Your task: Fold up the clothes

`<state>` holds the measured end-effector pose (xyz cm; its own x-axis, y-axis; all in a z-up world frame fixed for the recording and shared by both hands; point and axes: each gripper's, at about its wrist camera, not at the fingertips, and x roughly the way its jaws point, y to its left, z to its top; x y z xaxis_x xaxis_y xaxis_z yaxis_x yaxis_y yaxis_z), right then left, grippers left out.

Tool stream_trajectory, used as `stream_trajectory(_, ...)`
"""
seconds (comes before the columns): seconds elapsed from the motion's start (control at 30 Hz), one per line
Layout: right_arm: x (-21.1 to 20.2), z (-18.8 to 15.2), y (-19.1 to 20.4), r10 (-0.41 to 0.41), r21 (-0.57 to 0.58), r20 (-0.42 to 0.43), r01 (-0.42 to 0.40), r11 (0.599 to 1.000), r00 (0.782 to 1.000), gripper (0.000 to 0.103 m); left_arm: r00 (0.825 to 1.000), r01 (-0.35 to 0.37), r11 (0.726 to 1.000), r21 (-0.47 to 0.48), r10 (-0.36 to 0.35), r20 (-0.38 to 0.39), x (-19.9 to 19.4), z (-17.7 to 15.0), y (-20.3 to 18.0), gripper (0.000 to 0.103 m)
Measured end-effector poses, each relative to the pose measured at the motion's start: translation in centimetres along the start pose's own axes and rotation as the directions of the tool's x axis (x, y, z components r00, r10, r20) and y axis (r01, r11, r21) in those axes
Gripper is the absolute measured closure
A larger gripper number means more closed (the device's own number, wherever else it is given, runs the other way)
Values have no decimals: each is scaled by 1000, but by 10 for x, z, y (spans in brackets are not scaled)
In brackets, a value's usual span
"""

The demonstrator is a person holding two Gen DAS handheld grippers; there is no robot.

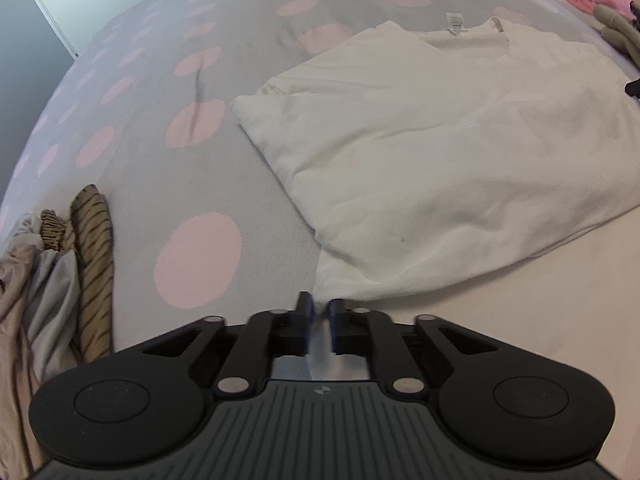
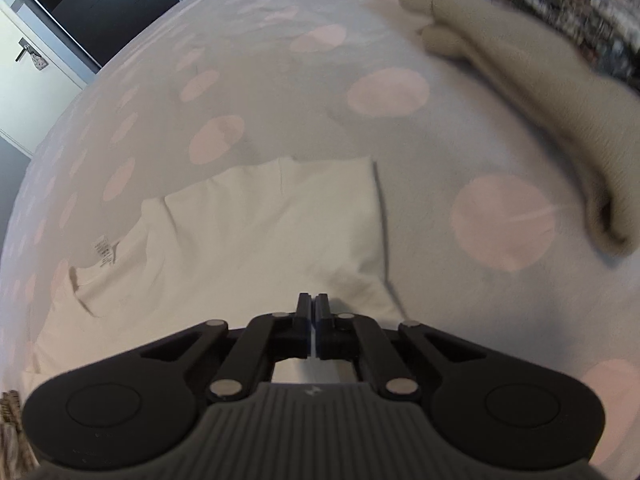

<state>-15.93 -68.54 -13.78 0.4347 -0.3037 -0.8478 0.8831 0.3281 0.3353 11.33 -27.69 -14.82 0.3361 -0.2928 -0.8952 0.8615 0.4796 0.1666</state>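
Left wrist view: white shirt (image 1: 440, 152) half folded on a grey bedspread (image 1: 208, 184) with pink dots

Largest is the bedspread, covering the bed from edge to edge in both views. On it the shirt lies flat, its neck label (image 1: 456, 24) toward the far edge. A beige garment (image 2: 540, 92) lies near the far right corner in the right wrist view, well apart from the shirt. A heap of striped and grey clothes (image 1: 72, 264) sits at the left edge. Left gripper (image 1: 320, 308) is clamped on the shirt's near corner, white cloth between its pads. Right gripper (image 2: 313, 304) has its jaws pressed together over the shirt's near right edge; whether they pinch cloth I cannot tell
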Motion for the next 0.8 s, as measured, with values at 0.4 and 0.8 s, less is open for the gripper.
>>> stream_trajectory(0.4, -4, 5, -12, -81, 24, 46, 80, 997, 996, 97, 997, 6, 1000, -25, -8, -71, -6, 3, 5, 99)
stream_trajectory(0.8, -47, -17, -6, 19, -77, 26, -17, 997, 999, 87, 998, 53, 997, -51, -52, 30, -47, 17, 16, 87)
